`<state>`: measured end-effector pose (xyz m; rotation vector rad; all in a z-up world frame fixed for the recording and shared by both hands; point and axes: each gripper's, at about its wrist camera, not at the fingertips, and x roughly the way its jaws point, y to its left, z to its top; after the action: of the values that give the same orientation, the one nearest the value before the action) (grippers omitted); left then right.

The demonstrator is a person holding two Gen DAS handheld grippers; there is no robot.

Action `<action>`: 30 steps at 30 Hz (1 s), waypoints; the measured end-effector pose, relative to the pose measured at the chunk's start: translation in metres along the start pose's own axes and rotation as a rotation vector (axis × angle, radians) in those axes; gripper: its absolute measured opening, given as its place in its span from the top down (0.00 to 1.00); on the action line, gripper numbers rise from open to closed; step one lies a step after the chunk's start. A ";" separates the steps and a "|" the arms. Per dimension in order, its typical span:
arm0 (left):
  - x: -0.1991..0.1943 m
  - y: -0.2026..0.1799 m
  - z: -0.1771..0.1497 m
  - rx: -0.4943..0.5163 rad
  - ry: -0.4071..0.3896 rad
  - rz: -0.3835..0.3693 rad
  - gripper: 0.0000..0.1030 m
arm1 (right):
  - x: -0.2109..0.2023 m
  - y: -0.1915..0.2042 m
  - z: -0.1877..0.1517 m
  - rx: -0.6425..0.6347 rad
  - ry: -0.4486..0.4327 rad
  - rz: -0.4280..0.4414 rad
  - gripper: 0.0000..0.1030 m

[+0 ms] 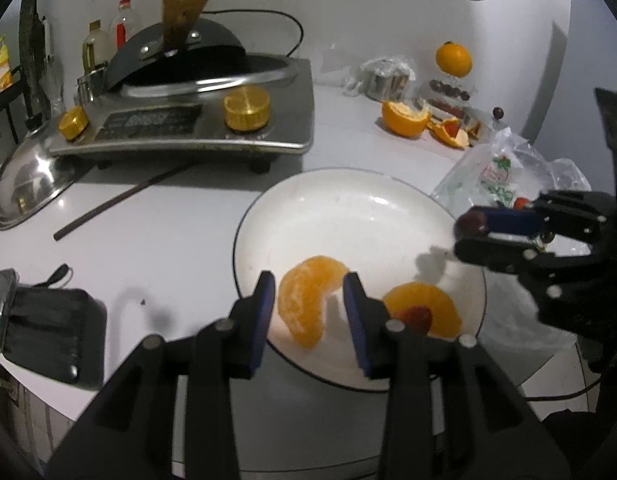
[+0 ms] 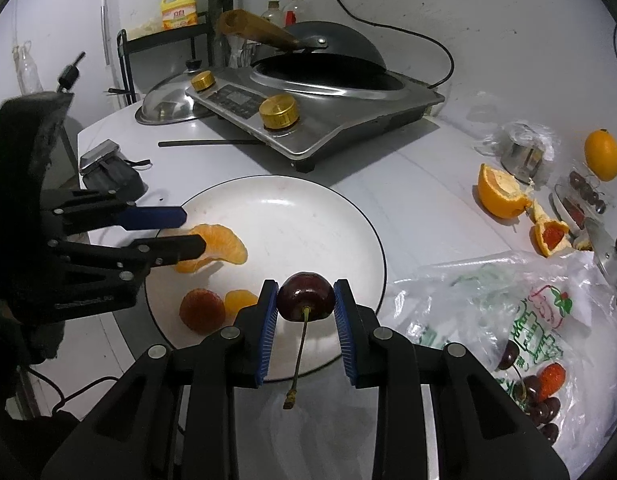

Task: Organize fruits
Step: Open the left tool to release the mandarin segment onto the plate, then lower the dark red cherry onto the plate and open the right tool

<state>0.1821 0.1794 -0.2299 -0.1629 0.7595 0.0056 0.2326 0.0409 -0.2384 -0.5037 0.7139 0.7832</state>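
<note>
The right claw [image 2: 305,312] is clamped on a dark red cherry [image 2: 306,297], its blue pads pressing both sides while the stem hangs down toward the camera; it is held above the near rim of the white plate [image 2: 308,204]. The left claw [image 1: 309,312] stands apart around a peeled orange segment cluster [image 1: 304,304] lying on the plate's left part; the pads flank the cluster without squeezing it. Also on the plate, near its front edge, lie a strawberry [image 2: 201,309] and a smaller orange piece [image 2: 239,300]. Right of the plate on the desk [image 2: 420,184] sits a clear plastic bag [image 2: 508,308] with more cherries and a strawberry. Beyond the plate stands an induction cooker [image 2: 316,120] carrying a wok [image 2: 336,46].
</note>
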 end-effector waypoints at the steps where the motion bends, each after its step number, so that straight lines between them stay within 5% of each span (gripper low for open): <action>1: -0.001 0.000 0.000 0.000 -0.005 -0.001 0.64 | 0.002 0.000 0.001 -0.001 0.002 0.002 0.71; 4: -0.006 0.003 0.001 0.001 -0.022 -0.001 0.57 | 0.008 0.002 0.004 -0.002 0.006 0.006 0.71; 6: -0.010 0.006 0.001 -0.011 -0.036 -0.004 0.33 | 0.013 0.004 0.006 -0.002 0.009 0.008 0.71; 27: -0.019 0.016 -0.009 -0.030 -0.042 -0.001 0.32 | 0.049 0.000 0.003 0.063 0.065 0.017 0.71; 30: -0.020 0.015 -0.010 -0.030 -0.046 -0.001 0.32 | 0.050 0.000 0.003 0.069 0.070 0.016 0.63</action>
<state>0.1599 0.1939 -0.2249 -0.1913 0.7136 0.0195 0.2588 0.0649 -0.2733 -0.4648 0.8081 0.7561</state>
